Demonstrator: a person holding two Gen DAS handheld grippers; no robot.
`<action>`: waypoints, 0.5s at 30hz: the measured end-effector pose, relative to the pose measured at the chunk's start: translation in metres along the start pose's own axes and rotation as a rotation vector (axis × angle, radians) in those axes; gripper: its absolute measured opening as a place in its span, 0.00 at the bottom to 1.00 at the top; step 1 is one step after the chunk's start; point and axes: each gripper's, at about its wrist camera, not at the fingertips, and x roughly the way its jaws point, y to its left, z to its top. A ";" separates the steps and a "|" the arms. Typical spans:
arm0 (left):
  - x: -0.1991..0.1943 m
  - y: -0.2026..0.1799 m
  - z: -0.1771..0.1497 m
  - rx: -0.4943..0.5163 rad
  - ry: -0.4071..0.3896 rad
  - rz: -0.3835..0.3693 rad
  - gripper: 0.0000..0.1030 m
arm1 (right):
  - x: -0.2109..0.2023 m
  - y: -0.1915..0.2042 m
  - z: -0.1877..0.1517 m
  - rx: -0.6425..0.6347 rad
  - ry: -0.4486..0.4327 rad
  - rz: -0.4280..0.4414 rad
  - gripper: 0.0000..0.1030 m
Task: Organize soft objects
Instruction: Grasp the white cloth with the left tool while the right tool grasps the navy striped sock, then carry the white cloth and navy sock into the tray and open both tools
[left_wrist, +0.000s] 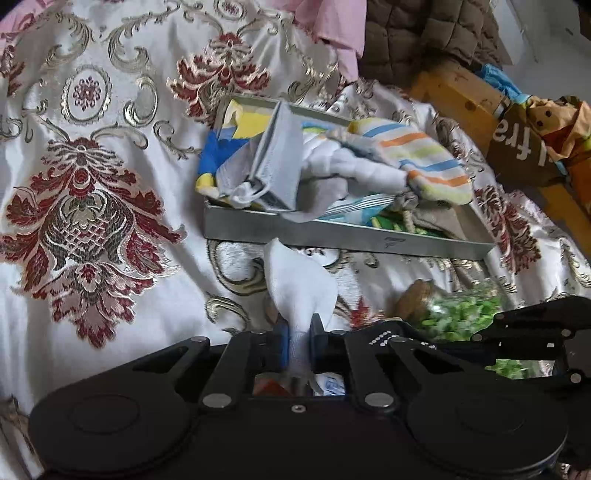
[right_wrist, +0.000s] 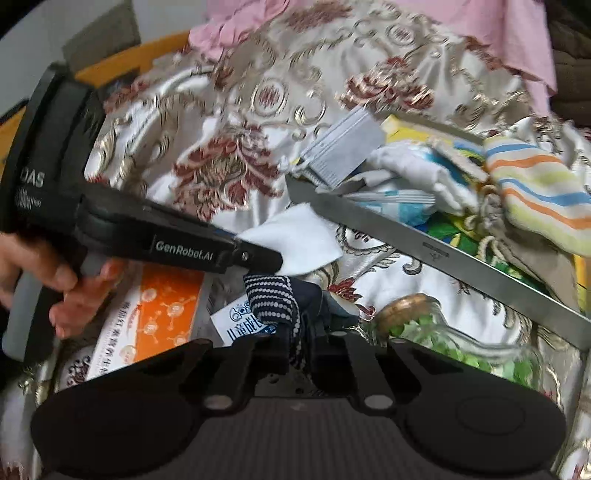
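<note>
Right now both grippers are clamped on fabric. Left gripper (left_wrist: 298, 334) has its jaws pinched on a white sock (left_wrist: 301, 284); the sock's free end stands up out of the fingers, just in front of the near wall of the grey tray (left_wrist: 332, 240), not in it. From the right wrist view the same left gripper (right_wrist: 275, 260) comes in from the left, held by a hand (right_wrist: 62, 291), white sock (right_wrist: 299, 236) sticking out past its tip, just beside the tray's near corner.

Right gripper (right_wrist: 297, 345) is closed on a dark navy sock with white dots (right_wrist: 275, 299); the sock bunches up above the fingers. It hangs over the brocade bedspread (left_wrist: 110, 166), near a glass jar with green contents (right_wrist: 443, 332) lying on its side, gold lid towards the gripper.

Tray (right_wrist: 461, 262) sits on the bedspread and is already stuffed: a striped sock (left_wrist: 421, 162) draped over the right part, white cloth (left_wrist: 351, 166) bunched in the middle, a grey divider (left_wrist: 280, 158) tilted, yellow-and-blue fabric (left_wrist: 229, 147) in the left compartment.

Under the left gripper lies an orange-and-white box (right_wrist: 159, 314). Pink cloth (left_wrist: 332, 26) and a brown quilted item (left_wrist: 424, 33) sit at the far edge, beside a wooden frame (left_wrist: 454, 96).
</note>
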 end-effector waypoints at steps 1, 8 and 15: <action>-0.005 -0.005 -0.002 0.007 -0.014 0.003 0.10 | -0.006 0.000 -0.003 0.009 -0.021 -0.002 0.09; -0.045 -0.027 -0.016 0.001 -0.110 0.034 0.10 | -0.053 -0.005 -0.015 0.069 -0.104 0.003 0.09; -0.088 -0.066 -0.031 0.028 -0.189 0.063 0.10 | -0.104 -0.010 -0.032 0.107 -0.155 -0.005 0.09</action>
